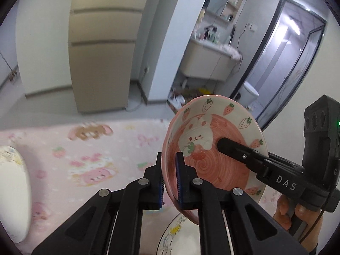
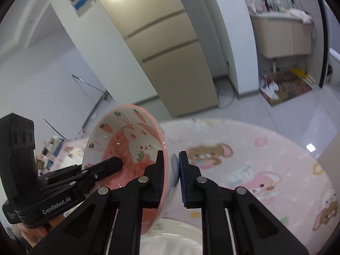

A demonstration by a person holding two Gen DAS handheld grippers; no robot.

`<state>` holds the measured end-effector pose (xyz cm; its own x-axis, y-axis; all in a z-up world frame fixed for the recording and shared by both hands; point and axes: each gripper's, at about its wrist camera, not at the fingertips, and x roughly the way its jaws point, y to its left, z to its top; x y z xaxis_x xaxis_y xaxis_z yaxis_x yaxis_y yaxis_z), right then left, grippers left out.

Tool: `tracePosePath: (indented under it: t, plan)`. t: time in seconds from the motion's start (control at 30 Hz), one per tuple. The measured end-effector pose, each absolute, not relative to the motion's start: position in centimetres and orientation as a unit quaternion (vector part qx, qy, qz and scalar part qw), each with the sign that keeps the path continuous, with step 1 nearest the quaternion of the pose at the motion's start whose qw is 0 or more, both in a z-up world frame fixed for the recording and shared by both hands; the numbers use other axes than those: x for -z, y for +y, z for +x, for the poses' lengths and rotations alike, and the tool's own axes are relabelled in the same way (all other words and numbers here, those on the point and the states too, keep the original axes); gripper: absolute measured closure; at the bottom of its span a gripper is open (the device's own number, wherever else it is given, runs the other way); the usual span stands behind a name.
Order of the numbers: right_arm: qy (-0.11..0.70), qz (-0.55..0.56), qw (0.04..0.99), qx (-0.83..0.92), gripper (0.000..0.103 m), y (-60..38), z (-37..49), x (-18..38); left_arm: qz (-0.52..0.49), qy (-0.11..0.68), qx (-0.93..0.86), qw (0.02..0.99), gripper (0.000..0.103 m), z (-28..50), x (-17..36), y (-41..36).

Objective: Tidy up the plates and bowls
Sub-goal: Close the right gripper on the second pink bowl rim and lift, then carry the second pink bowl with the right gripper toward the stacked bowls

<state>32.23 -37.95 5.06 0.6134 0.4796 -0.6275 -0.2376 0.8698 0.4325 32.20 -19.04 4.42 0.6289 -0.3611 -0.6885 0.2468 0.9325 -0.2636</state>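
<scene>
Pinching the same pink strawberry bowl [image 1: 214, 140] from opposite sides: left gripper [image 1: 170, 170] has its jaws closed down on the bowl's rim, one blue-padded finger outside the wall, one inside. Right gripper [image 2: 171, 170] does the same on the far rim, left finger inside the bowl, right finger outside. In the right wrist view a narrow gap shows between the outer pad and the wall, so contact on that pad is hard to confirm.

Bowl is off the surface, tilted so its cat-and-strawberry inside faces the cameras, above the pink cartoon-print tablecloth [image 1: 89, 155].

Both grippers point downward at an angle and converge on the bowl from either side. Fingers of the person's hand [image 1: 285, 211] wrap the right gripper's handle; the other hand [image 2: 36, 231] shows only partly under the left gripper body.

Cut off or unclear: a white patterned plate [image 1: 174, 231] sits below the bowl, mostly hidden by the gripper linkage. White rounded dish [image 1: 14, 193] at the left edge is cropped. Tablecloth print is motion-blurred. Beige cabinet [image 1: 102, 59] stands behind.
</scene>
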Motion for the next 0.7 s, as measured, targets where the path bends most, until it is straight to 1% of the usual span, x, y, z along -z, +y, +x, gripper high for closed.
tracePosePath:
  t: [0.17, 0.3, 0.4, 0.7]
  plan:
    - [0.351, 0.149, 0.891, -0.247, 0.091, -34.5, 29.6, -9.4, -0.069, 0.341, 0.143, 0.927, 0.093, 27.5, -9.7, -15.0]
    - [0.32, 0.139, 0.892, -0.286, 0.091, -30.6, 26.9, -12.4, -0.057, 0.3, 0.109, 0.946, 0.093, 23.0, -12.9, -11.9]
    - [0.295, 0.122, 0.894, -0.315, 0.091, -27.5, 24.9, -14.0, -0.065, 0.277, 0.08, 0.955, 0.093, 19.8, -14.3, -9.0]
    - [0.256, 0.086, 0.885, -0.378, 0.091, -20.0, 20.1, -15.9, -0.055, 0.219, 0.009, 0.974, 0.094, 11.7, -16.5, -2.1]
